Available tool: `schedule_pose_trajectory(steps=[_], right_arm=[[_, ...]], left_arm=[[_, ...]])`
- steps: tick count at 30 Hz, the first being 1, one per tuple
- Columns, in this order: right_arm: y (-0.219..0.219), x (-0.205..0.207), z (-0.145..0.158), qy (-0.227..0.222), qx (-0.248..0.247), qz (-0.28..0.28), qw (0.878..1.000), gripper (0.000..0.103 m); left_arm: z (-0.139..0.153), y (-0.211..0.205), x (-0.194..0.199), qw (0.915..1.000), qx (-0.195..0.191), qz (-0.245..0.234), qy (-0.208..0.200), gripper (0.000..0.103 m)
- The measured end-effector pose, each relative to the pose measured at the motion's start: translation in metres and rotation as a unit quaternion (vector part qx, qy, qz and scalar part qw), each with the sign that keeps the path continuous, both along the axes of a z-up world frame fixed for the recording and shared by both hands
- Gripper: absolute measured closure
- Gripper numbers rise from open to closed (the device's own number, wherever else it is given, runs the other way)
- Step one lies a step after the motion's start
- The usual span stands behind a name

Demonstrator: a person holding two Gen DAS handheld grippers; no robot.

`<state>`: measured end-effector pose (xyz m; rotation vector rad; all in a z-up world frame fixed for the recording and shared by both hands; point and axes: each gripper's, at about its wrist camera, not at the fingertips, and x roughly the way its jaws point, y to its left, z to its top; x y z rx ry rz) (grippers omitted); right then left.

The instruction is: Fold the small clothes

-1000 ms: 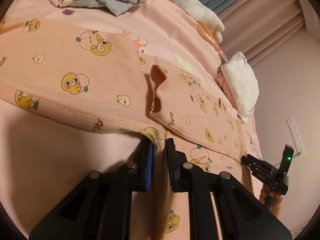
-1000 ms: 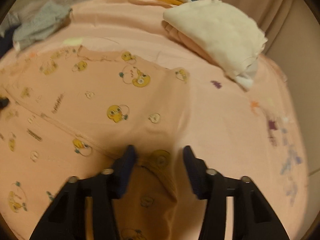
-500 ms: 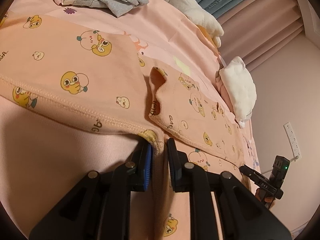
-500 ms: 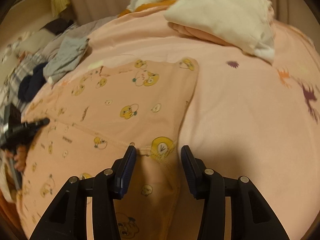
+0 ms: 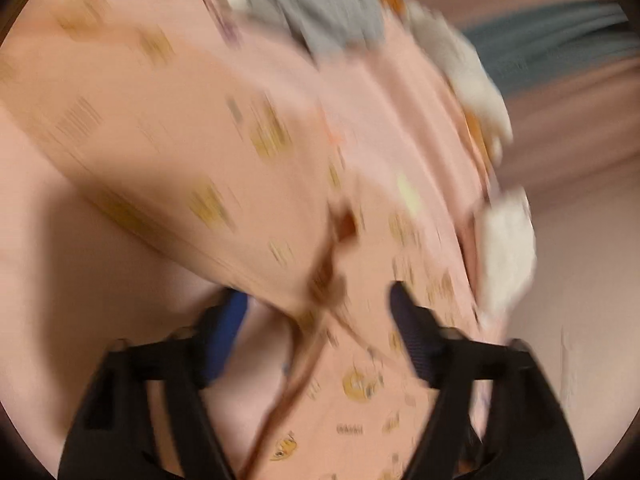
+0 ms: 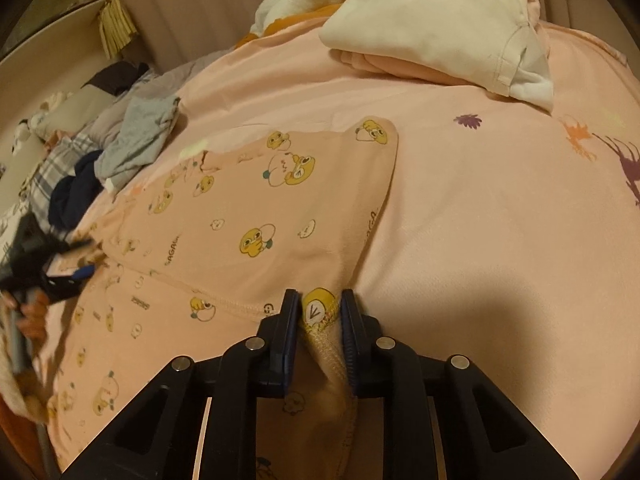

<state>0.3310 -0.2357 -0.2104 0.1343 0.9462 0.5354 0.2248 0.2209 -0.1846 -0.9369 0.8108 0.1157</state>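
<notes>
A peach garment [image 6: 248, 208] printed with yellow ducks lies spread on a pink bedsheet [image 6: 500, 220]. My right gripper [image 6: 318, 296] is at its near hem corner. Its jaws are closing, and a bunched fold with a duck print fills the gap and touches both pads. The left wrist view is badly blurred. There my left gripper [image 5: 316, 292] has its jaws opening wide over the same garment [image 5: 200, 140]. A hem seam runs between the fingers, and neither pad touches it. In the right wrist view the left gripper [image 6: 44, 268] shows at the far left edge.
A folded white and pink stack [image 6: 432, 28] sits at the far right of the bed; it shows as white folded cloth [image 5: 504, 248] in the left wrist view. Loose grey and dark clothes [image 6: 136, 140] are heaped at the far left. Curtains hang behind the bed.
The left jaws went from pinching the hem to wide apart, letting it go, and that view swung and lifted. The right jaws narrowed from a wide gap onto the hem corner.
</notes>
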Motion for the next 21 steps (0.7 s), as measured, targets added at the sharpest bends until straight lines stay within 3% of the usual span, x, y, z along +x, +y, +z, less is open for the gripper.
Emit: schedule_pose_trajectory(steps=[3, 7, 11, 15, 19, 21], right_arm=[[-0.002, 0.0, -0.001, 0.003, 0.006, 0.001, 1.0, 0.081], [-0.007, 0.003, -0.003, 0.012, 0.023, 0.002, 1.0, 0.081], [-0.005, 0.001, -0.002, 0.008, 0.013, 0.003, 1.0, 0.081], [-0.005, 0.002, -0.002, 0.008, 0.01, 0.004, 1.0, 0.081], [-0.005, 0.002, -0.002, 0.006, 0.009, 0.002, 1.0, 0.081], [-0.004, 0.003, -0.002, 0.005, 0.008, 0.002, 1.0, 0.081]], left_arm=[[0.029, 0.021, -0.013, 0.998, 0.06, 0.017, 0.001, 0.02], [0.04, 0.061, -0.038, 0.9978, 0.03, 0.057, 0.018, 0.018], [0.044, 0.09, -0.065, 0.9897, 0.088, 0.107, 0.037, 0.018], [0.018, 0.126, -0.087, 0.9852, 0.034, 0.16, 0.052, 0.018], [-0.007, 0.148, -0.094, 0.9792, 0.018, 0.189, 0.071, 0.018], [-0.013, 0.156, -0.093, 0.9779, 0.013, 0.2, 0.06, 0.018]])
